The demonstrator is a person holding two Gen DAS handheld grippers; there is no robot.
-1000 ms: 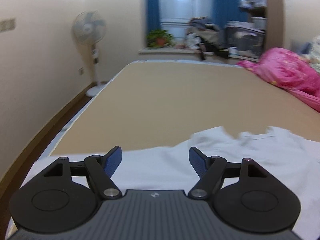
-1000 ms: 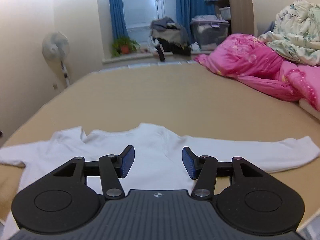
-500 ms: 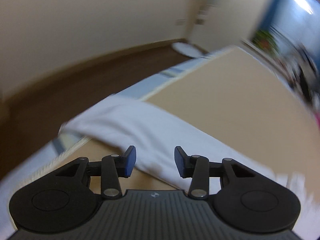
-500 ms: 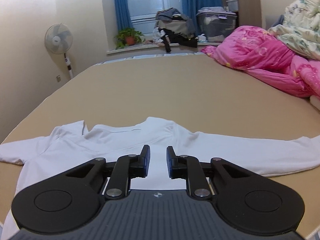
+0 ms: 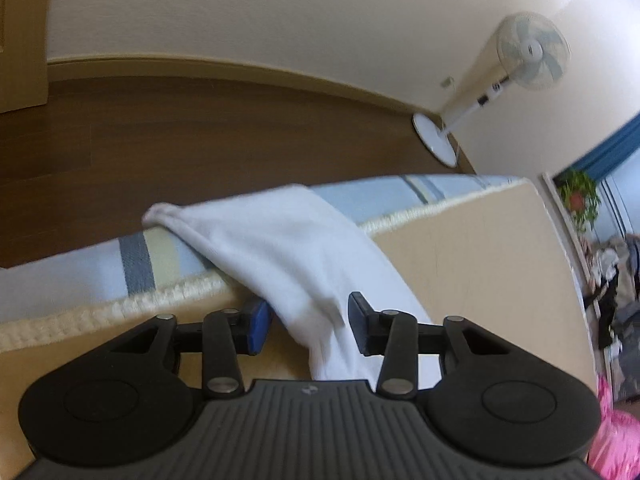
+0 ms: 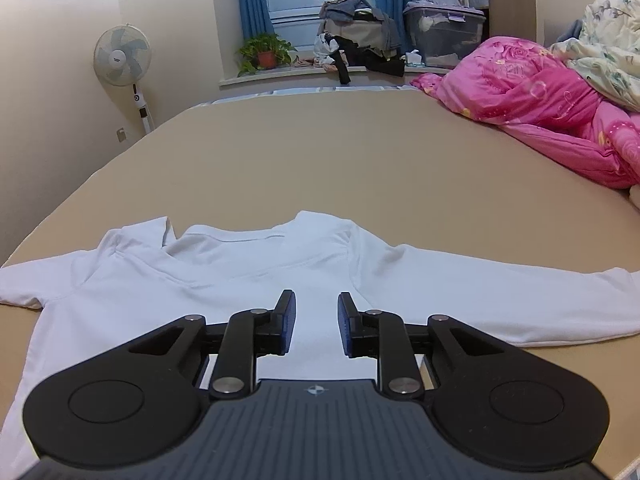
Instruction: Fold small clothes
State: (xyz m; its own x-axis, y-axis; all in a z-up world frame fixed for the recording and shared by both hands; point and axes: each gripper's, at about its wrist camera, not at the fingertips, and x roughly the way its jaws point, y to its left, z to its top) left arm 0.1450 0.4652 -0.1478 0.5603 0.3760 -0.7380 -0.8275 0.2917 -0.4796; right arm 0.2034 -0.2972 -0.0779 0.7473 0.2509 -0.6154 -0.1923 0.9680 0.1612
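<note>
- Left gripper (image 5: 308, 326): black body with a ribbed grey top plate bearing a small round emblem; two round black discs at the sides.
- Right gripper (image 6: 312, 326): same build; black linkage arms joined by silver pivot screws.
- Fingertips (image 6: 287, 322): flat black with blue inner pads.

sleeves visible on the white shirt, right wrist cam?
2. The left sleeve lies out toward the bed's left edge; its end is cut off by the frame. The right sleeve stretches out flat to the right on the beige bed.
</note>
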